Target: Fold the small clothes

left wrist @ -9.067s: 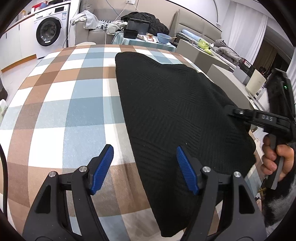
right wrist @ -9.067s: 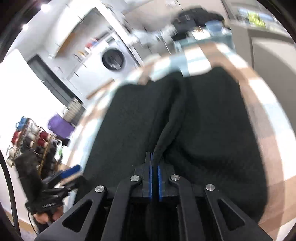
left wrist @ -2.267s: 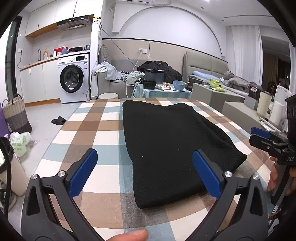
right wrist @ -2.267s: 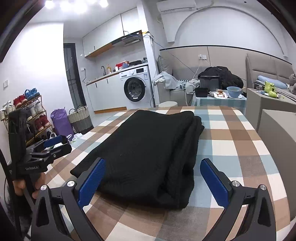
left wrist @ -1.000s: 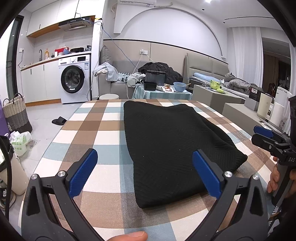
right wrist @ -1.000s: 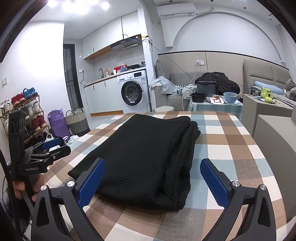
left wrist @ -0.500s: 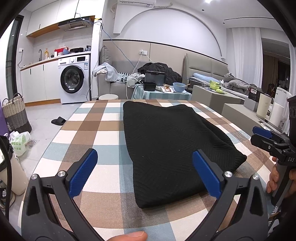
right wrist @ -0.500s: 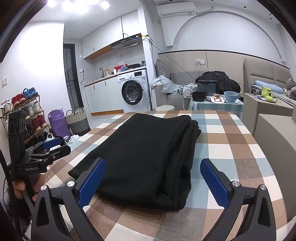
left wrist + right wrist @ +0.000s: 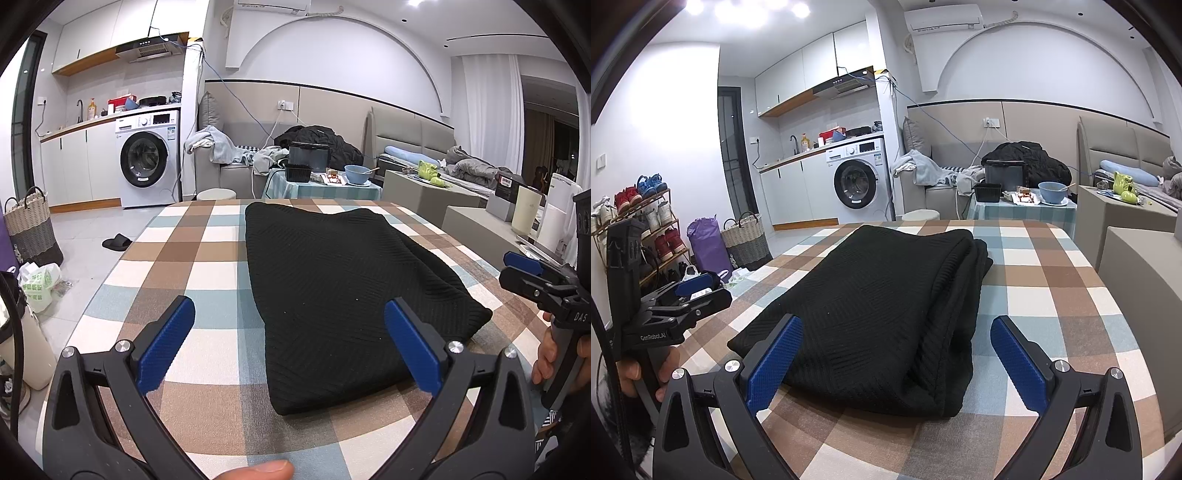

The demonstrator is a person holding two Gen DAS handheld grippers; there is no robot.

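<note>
Both spread grippers (image 9: 288,339) (image 9: 897,358) hover apart from folded black garment (image 9: 343,280).

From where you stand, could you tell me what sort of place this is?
Most likely a small open-plan home: a washing machine under a kitchen counter, a sofa piled with clothes, and a shoe rack by the wall.
</note>
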